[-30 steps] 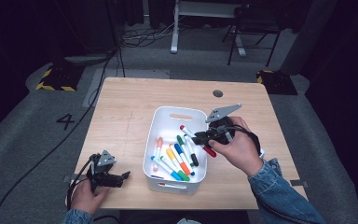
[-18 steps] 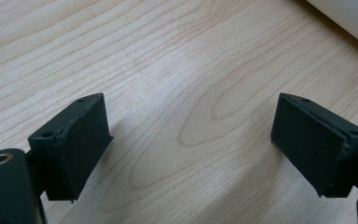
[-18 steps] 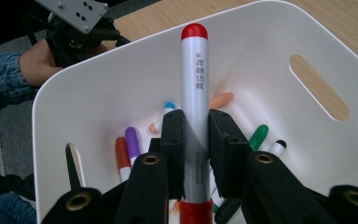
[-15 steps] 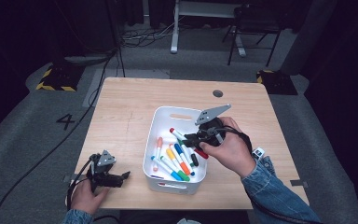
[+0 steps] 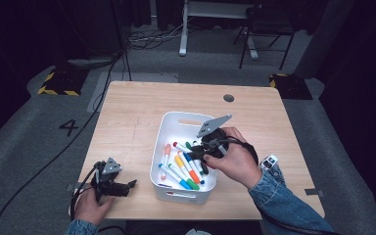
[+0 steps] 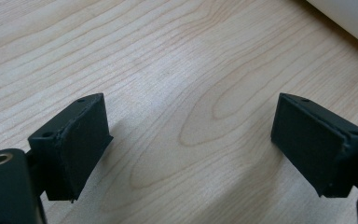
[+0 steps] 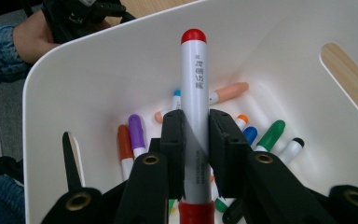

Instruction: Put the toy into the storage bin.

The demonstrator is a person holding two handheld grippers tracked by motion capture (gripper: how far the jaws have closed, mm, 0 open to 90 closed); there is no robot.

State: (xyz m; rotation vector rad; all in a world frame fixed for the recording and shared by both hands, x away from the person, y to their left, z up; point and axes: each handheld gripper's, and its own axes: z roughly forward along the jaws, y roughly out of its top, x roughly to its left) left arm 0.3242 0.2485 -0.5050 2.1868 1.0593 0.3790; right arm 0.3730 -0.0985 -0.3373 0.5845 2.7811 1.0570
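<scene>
The right gripper's (image 7: 196, 154) fingers (image 7: 173, 149) are clamped on the grey barrel of a red-capped marker (image 7: 194, 84), one pad on each side, a little below the middle of its length. The marker stands along the line of the fingers, its rounded red cap pointing away from the gripper and a red end piece down between the jaw bases. It hangs above the inside of the white bin (image 7: 98, 84), over the loose markers (image 7: 135, 135) lying on the bin floor, and touches none of them.

The marker looks light and stiff, a smooth plastic tube that should neither bend nor crush under this squeeze. Its round, glossy barrel is the likely trouble: it could roll or slide lengthwise between flat pads. A hold across the barrel near mid-length, as here, seems the best place; the tapered cap would give less to press on.

In the high view the right gripper (image 5: 201, 149) sits over the bin (image 5: 186, 120) on the wooden worktop (image 5: 127, 122). The left gripper (image 5: 129, 185) rests near the worktop's near left edge, its fingers (image 6: 81, 140) spread wide with only bare wood between them.
</scene>
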